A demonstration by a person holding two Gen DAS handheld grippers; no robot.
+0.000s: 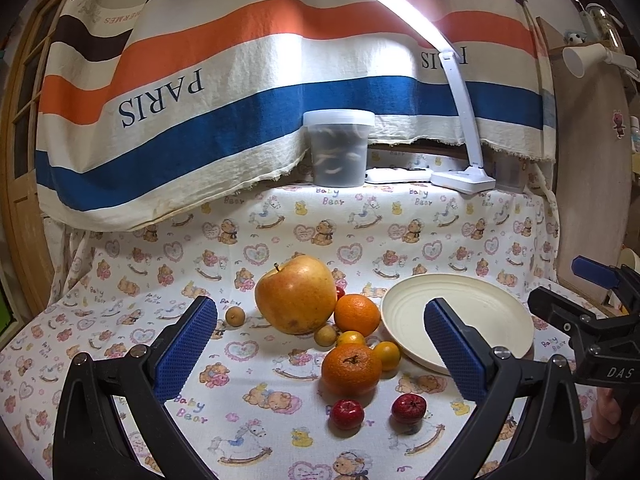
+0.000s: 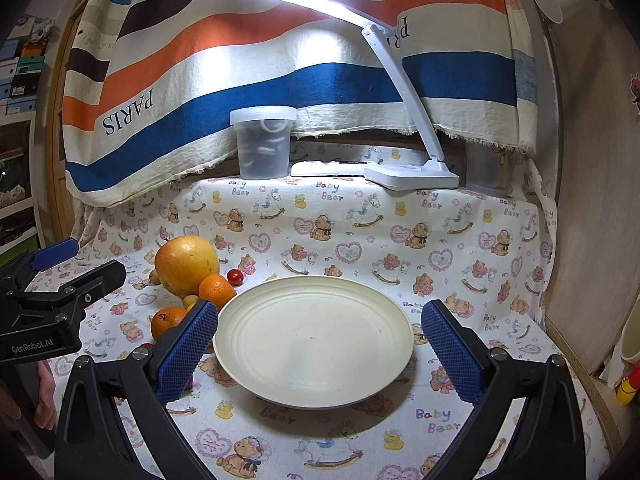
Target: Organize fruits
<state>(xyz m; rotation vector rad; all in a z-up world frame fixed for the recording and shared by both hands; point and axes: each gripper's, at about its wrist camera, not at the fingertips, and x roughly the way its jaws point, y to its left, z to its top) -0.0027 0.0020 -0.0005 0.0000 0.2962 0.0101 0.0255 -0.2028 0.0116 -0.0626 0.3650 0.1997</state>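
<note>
A pile of fruit lies left of an empty cream plate [image 1: 464, 320] on the bear-print cloth. It has a big yellow apple [image 1: 296, 294], two oranges [image 1: 357, 314] [image 1: 351, 368], small yellow kumquats [image 1: 387, 355], brown longans [image 1: 235, 315] and two red fruits [image 1: 346, 414] [image 1: 409, 408]. My left gripper [image 1: 320, 344] is open and empty, above the near orange. My right gripper [image 2: 318, 334] is open and empty, held over the plate [image 2: 314, 336]. The apple [image 2: 186, 264] and oranges [image 2: 217, 290] show at its left.
A lidded plastic tub [image 1: 339, 148] and a white desk lamp [image 1: 460, 176] stand on the raised back ledge, under a striped hanging cloth. A wooden board [image 2: 592, 200] stands at the right. The other gripper [image 1: 588, 320] shows at the right edge.
</note>
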